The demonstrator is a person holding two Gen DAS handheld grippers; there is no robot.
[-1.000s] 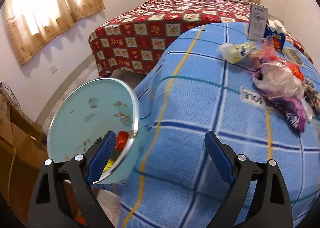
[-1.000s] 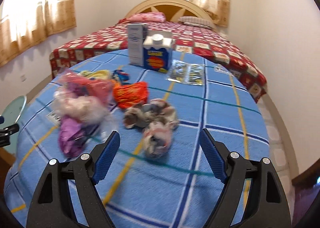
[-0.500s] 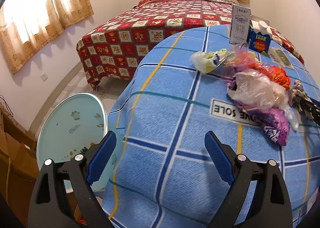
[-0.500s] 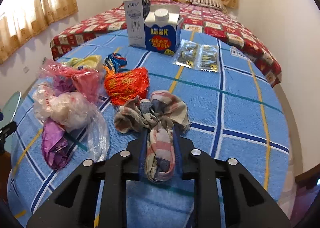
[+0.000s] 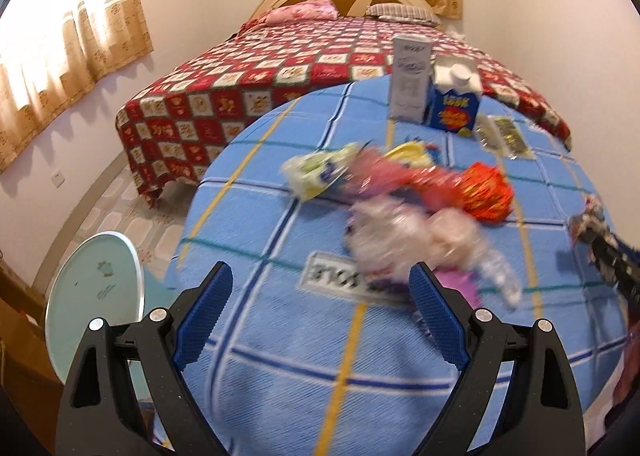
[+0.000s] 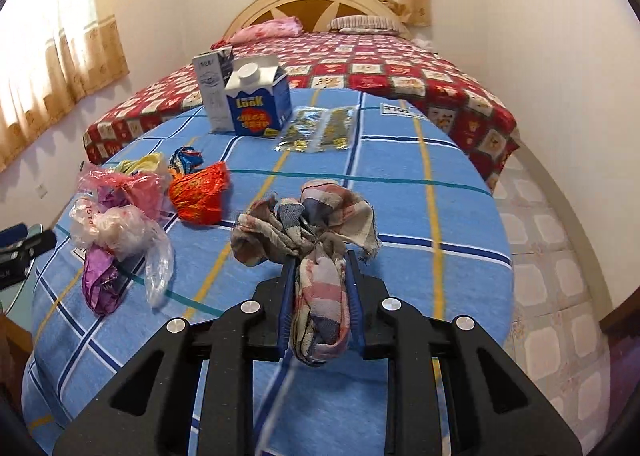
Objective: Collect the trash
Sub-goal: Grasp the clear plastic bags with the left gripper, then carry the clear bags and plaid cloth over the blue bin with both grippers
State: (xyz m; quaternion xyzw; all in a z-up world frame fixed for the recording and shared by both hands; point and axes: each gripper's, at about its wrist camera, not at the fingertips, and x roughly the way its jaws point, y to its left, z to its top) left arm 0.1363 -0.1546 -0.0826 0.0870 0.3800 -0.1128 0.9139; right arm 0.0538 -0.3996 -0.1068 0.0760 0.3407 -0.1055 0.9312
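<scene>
The right tool (image 6: 320, 296) is clamped on a checked rag (image 6: 312, 240) at frame centre, most of the cloth bunched loose ahead of its pads above the table (image 6: 400, 207). The left tool (image 5: 320, 316) stands apart and empty, low in its frame. The trailing rag could snag the orange wrapper (image 6: 198, 191) or slip free, judging by the narrow grip.

The near and right stretch of the counter (image 6: 420, 223) lies bare, giving open passage. Crumpled wrappers (image 6: 120, 223) crowd its left side, while two cartons (image 6: 256, 103) (standing upright, touching) and flat sachets (image 6: 320, 129) block the far edge.
</scene>
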